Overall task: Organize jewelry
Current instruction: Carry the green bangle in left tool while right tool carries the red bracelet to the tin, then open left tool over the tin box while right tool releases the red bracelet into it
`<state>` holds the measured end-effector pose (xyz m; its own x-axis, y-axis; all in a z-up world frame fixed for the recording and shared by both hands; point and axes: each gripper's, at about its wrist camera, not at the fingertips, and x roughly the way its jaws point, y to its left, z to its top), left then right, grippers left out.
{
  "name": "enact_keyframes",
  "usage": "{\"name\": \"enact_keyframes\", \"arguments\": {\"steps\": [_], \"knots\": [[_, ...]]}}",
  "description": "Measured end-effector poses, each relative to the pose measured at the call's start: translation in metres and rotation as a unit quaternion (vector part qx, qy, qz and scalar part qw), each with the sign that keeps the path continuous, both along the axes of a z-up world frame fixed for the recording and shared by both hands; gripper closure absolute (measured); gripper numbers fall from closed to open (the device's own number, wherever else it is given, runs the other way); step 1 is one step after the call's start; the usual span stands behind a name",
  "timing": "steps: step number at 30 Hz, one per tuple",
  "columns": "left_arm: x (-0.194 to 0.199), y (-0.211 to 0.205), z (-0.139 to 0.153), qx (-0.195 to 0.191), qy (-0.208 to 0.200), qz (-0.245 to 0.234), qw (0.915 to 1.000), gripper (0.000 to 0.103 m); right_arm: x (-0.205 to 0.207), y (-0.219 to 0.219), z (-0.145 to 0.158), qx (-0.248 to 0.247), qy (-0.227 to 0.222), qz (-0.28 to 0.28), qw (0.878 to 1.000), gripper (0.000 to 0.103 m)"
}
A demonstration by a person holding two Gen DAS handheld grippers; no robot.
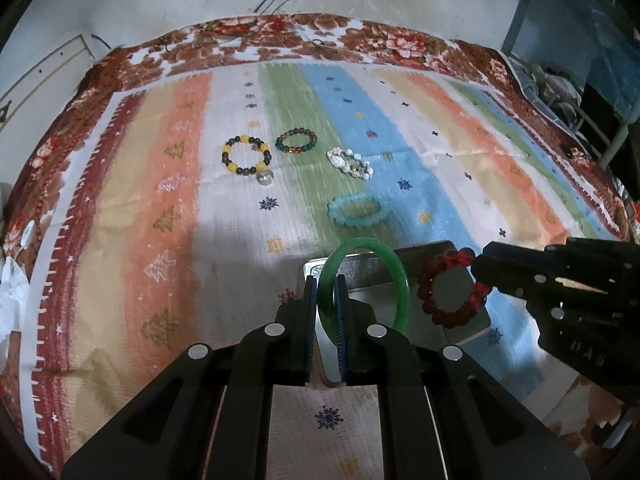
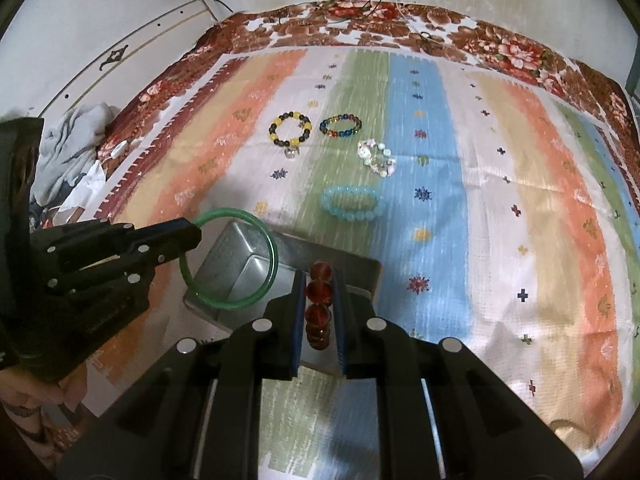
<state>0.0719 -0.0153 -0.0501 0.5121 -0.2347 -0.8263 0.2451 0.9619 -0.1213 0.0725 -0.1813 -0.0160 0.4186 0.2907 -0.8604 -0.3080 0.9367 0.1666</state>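
Green bangle is clamped by its rim in the left tool, standing upright between the narrow blue-padded jaws. It hangs over the metal tin, which sits open on the striped cloth near the cameras. From the right wrist view the same bangle rings the tin's left corner, with the left tool gripping its left side.

Red bead bracelet is pinched edge-on in the right tool, jaws nearly together on the beads. In the left wrist view this bracelet hangs as an open loop over the right part of the tin, with the right tool holding its upper right beads. Whether either piece touches the tin cannot be told.

Four more bracelets lie flat on the cloth beyond the tin:
- pale blue bracelet, nearest the tin;
- white bracelet, just beyond it;
- multicolour bracelet, further off and to the left;
- yellow-and-dark bracelet, leftmost, with a small pale charm on its near edge.

All four are apart from one another. The cloth lies over a floral red blanket whose border shows along the far edge. Crumpled grey fabric lies off the left edge in the right wrist view.
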Motion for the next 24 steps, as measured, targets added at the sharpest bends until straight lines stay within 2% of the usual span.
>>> {"name": "enact_keyframes", "arguments": {"steps": [3, 9, 21, 22, 23, 24], "knots": [[0.001, -0.001, -0.004, -0.008, 0.010, -0.005, 0.9999, 0.095, 0.001, 0.001, -0.003, -0.003, 0.003, 0.003, 1.000, 0.089], [0.001, -0.014, -0.019, 0.012, 0.027, -0.023, 0.9993, 0.095, 0.003, 0.000, -0.013, -0.006, 0.017, 0.002, 1.000, 0.088], [0.006, -0.018, -0.026, 0.021, 0.044, -0.030, 0.9984, 0.092, 0.008, -0.001, -0.022, -0.014, 0.031, -0.007, 0.999, 0.087], [0.006, -0.018, -0.026, 0.022, 0.044, -0.030, 0.9984, 0.092, 0.008, 0.000, -0.021, -0.016, 0.029, -0.007, 0.999, 0.082], [0.005, -0.018, -0.025, 0.024, 0.040, -0.030, 0.9985, 0.092, 0.008, 0.000, -0.020, -0.016, 0.027, -0.007, 0.999, 0.071], [0.006, -0.018, -0.025, 0.025, 0.036, -0.029, 0.9986, 0.086, 0.008, -0.001, -0.020, -0.017, 0.025, -0.009, 1.000, 0.067]]}}
